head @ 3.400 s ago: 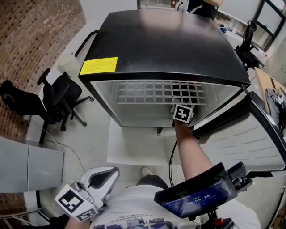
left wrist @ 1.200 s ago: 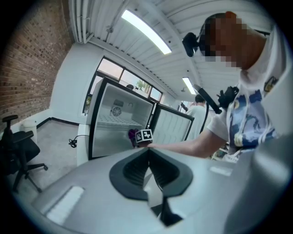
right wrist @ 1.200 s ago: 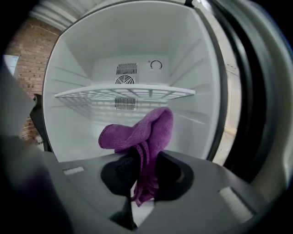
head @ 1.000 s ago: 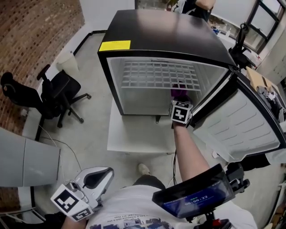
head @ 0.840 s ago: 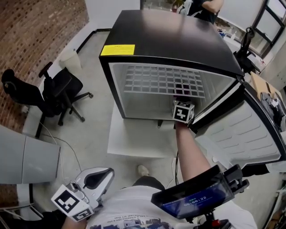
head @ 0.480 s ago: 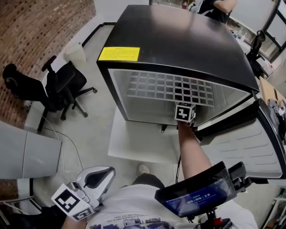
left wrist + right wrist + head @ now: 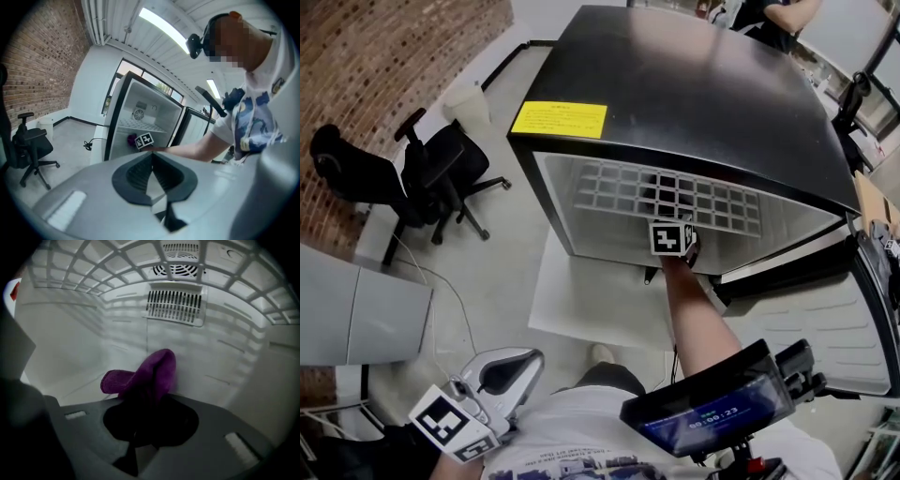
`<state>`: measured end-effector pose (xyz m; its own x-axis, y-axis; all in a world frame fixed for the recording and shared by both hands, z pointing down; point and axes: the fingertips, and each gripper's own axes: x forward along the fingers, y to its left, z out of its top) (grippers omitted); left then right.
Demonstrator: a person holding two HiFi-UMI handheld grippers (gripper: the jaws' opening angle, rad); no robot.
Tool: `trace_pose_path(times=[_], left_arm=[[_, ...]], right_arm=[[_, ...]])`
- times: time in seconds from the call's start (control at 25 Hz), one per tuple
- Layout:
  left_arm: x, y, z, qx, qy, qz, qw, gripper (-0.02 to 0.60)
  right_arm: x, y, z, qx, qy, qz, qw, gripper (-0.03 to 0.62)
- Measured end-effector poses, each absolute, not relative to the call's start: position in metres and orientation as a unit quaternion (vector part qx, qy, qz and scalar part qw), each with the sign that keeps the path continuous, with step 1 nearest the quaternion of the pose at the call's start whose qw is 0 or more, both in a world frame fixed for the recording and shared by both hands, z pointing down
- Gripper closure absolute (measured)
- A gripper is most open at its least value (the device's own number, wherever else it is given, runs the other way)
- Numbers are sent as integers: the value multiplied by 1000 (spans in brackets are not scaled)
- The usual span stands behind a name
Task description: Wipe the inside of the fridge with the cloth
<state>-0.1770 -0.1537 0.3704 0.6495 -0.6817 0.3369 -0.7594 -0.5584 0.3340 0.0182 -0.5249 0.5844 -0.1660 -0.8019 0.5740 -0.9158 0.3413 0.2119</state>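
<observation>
a black fridge [image 7: 694, 84] with a white inside stands on a grey floor [image 7: 487, 272], near a brick wall [image 7: 384, 56] and a black office chair [image 7: 431, 183]. the cloth [image 7: 147, 373] is purple and bunched up, low inside the fridge under the wire shelf [image 7: 675, 195], close to the white back wall [image 7: 211, 348]. the right tool [image 7: 147, 404] has its jaws closed on the cloth, while the left tool [image 7: 152, 168] is outside the fridge, jaws together with nothing between them.

One black fridge with a white inside [image 7: 694, 84], one white wire shelf [image 7: 675, 197], one yellow rectangular label [image 7: 560, 120], one crumpled purple cloth [image 7: 150, 376], one black office chair [image 7: 431, 173]; two grey grippers: left gripper [image 7: 152, 171], right gripper [image 7: 145, 423].
</observation>
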Motion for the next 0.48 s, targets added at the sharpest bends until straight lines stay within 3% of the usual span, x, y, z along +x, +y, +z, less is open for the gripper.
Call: trace_pose_path(times=[0.48], left_arm=[[-196, -139, 370, 857, -451, 82, 236, 577]], right_arm=[[-74, -521, 583, 490, -811, 90, 308, 528]])
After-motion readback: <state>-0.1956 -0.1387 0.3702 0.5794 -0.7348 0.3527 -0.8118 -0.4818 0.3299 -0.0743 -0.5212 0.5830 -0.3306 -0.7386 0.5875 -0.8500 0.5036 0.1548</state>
